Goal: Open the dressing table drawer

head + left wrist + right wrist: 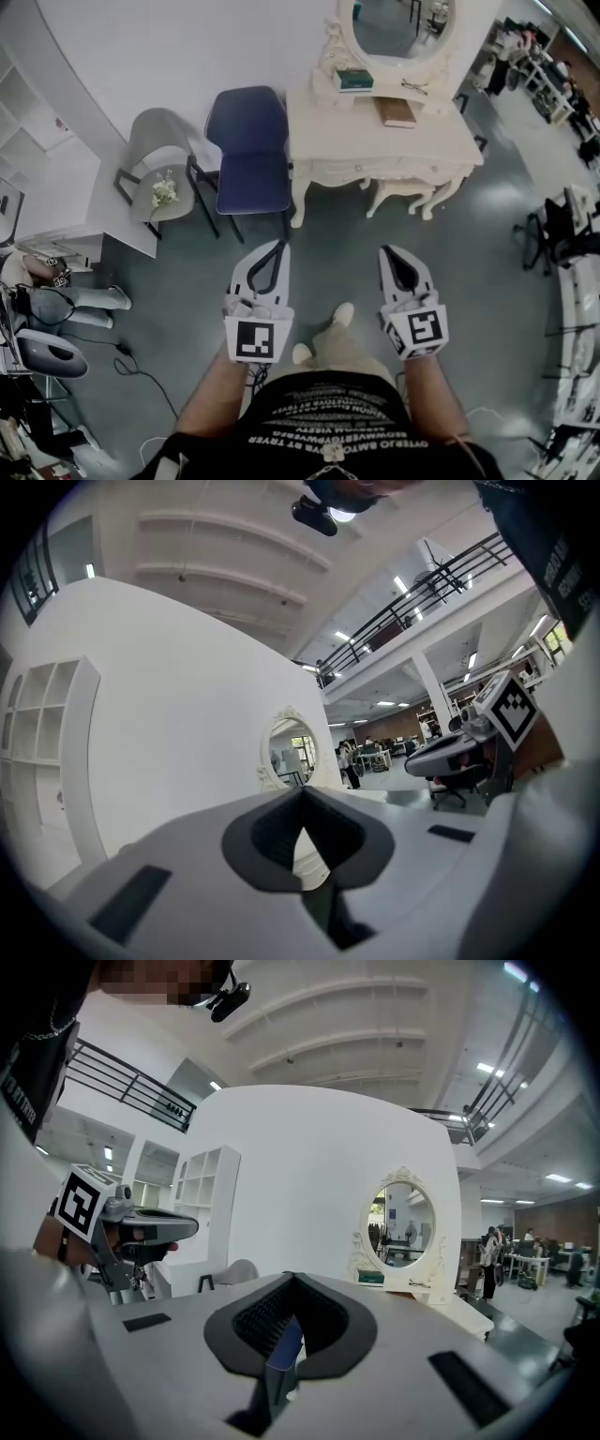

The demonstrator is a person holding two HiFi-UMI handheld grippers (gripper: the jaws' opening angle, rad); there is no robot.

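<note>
Head view: left tool [279,246] and right tool [387,251] both closed, empty, well apart from the drawer [361,171] at twelve o'clock in the mirrored bench [347,122]. Approach clear of the blue chair [251,150] at eleven o'clock, open one tool early, grip the handle squarely, pull straight back.

Cream furniture, navy seat, white tools

The dressing table [380,141] ahead of the jaws is seen in cream-white, the chair [248,141] left of it in navy blue. The left gripper [278,246] and right gripper [386,251] are coloured white with black pads, their marker cubes [258,339] patterned in black-and-white squares. The floor [337,253] between the jaws is grey-green.
</note>
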